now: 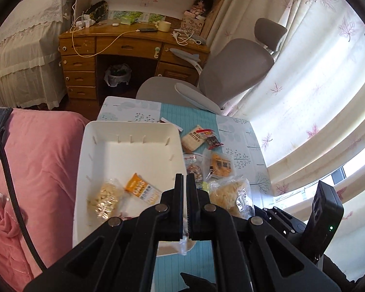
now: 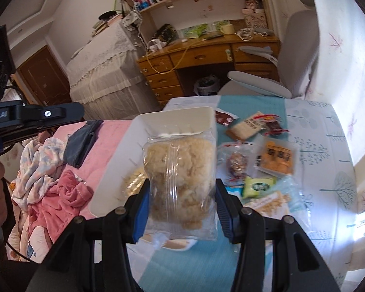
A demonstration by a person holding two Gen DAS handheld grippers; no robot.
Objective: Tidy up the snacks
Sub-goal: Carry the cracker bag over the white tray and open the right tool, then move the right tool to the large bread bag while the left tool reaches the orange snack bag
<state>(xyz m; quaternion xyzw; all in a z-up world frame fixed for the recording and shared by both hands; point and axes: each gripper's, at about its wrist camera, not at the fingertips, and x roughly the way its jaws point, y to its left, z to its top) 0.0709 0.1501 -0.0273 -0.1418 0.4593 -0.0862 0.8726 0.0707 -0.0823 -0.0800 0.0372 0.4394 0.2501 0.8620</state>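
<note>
A clear snack bag (image 2: 180, 185) is pinched in the right gripper (image 2: 181, 206) above the white tray (image 2: 208, 119), left gripper (image 1: 184, 194) closed and empty; release is best made low, over bare tray floor.

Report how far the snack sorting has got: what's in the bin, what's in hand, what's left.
Done: two packets lie in the white bin, a clear bag of pale pieces and an orange oats packet. In hand: the right gripper holds a clear bag of puffed snack beside the bin. The left gripper is shut and empty. Left: several packets on the table, including a green one.
</note>
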